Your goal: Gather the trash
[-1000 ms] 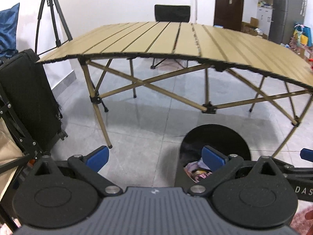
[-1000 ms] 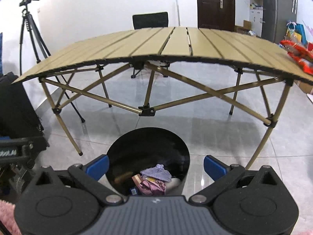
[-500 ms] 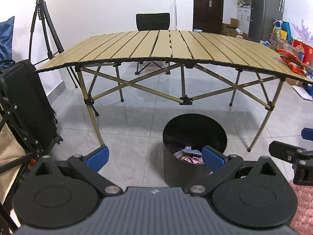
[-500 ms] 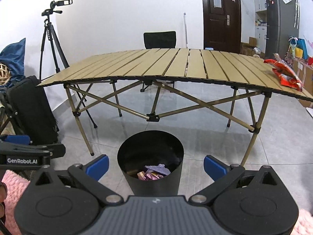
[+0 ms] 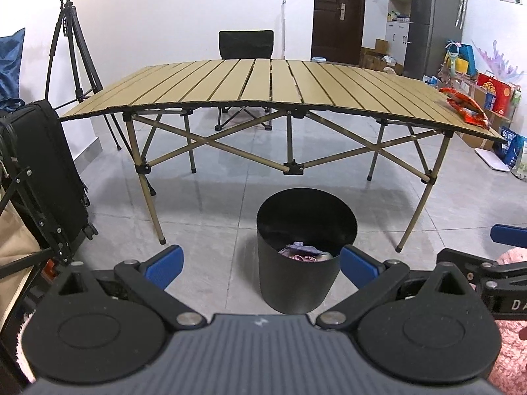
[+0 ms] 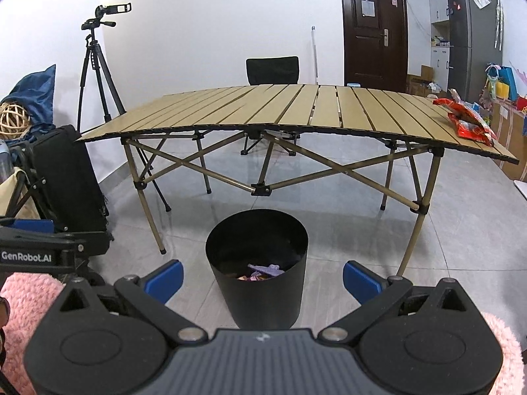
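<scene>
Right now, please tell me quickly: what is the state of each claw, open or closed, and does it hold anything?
Left claw: open, holding nothing.
Right claw: open, holding nothing.

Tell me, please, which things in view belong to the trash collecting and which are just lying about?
Part of the job:
- red snack wrapper on the folding table
- black bin on the floor, wrappers already inside
- left tongs and right tongs, both open and empty

Just lying about:
- camera tripod
- black suitcase
- black chair
</scene>
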Motion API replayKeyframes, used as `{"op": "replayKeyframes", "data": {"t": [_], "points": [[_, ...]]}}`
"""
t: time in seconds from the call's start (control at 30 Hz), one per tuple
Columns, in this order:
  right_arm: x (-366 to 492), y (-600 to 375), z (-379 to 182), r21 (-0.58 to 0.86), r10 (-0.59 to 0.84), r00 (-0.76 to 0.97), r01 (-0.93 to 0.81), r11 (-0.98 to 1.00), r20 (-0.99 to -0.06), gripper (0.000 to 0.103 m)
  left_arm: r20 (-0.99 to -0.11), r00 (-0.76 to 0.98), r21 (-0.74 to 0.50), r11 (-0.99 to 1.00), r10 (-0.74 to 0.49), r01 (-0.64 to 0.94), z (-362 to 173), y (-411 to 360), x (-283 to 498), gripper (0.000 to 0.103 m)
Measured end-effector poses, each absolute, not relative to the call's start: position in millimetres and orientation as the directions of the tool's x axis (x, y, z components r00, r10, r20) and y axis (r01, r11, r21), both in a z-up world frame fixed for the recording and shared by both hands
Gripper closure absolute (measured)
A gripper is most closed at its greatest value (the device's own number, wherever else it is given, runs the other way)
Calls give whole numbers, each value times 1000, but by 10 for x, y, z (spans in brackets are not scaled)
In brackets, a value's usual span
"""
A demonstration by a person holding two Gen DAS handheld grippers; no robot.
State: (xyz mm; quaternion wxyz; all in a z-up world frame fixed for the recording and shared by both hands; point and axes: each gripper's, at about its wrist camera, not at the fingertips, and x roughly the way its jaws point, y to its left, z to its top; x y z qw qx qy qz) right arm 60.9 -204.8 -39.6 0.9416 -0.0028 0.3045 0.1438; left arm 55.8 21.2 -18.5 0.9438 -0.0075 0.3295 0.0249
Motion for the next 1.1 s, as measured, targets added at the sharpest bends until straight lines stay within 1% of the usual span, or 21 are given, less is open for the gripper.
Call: {"op": "replayKeyframes", "data": {"t": [0.47, 1.1], "points": [[482, -2077, -339, 83, 273, 788, -275, 958, -552, 0, -605, 796, 11, 999, 40, -42, -145, 150, 472, 0], [441, -2069, -317, 79, 277, 791, -281, 957, -545, 0, -603, 797, 12, 999, 40, -41, -131, 141, 464, 0]]}}
